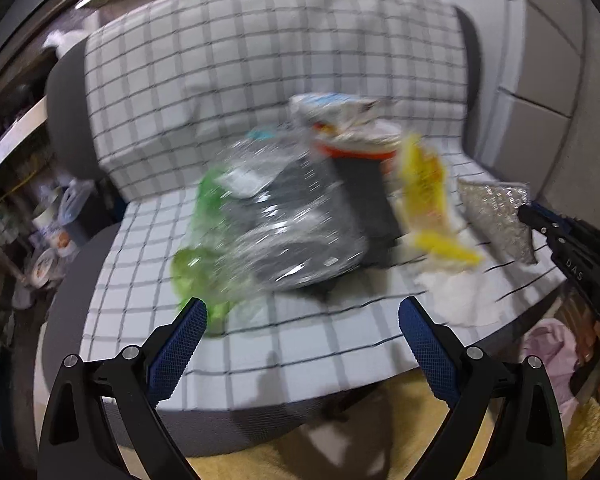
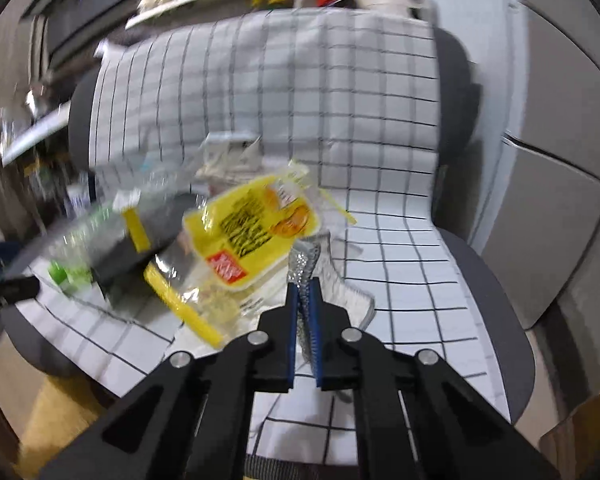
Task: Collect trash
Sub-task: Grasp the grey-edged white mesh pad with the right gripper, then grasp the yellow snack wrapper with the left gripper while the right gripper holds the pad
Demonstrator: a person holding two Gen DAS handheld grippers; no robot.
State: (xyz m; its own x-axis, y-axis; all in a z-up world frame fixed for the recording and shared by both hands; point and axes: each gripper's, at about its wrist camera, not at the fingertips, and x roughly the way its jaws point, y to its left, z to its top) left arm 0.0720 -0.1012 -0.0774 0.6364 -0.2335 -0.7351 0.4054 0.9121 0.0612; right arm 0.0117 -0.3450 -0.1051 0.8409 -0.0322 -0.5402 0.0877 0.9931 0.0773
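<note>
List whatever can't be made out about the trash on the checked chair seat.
- Clear plastic bag with green print: left wrist view, motion blur hides its contents.
- Yellow printed wrapper: right wrist view, lettering too blurred to read.
- Silvery bubble-wrap sheet: right wrist view, right gripper covers its lower part.

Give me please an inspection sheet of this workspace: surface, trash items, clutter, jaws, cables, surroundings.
Surface: sofa with a grey checked cover.
Job's things: yellow wrapper, clear plastic bag with green plastic beside it, paper cup, white tissue and silver foil wrapper lie on the seat.
Clutter: pink cloth on the floor at the right of the sofa.
Grippers: left gripper has its jaws wide open, holding nothing, short of the pile; right gripper has its jaws shut on the silver foil wrapper.
Cables: nothing seen.
Surroundings: crowded shelves at left, grey wall panels at right.
</note>
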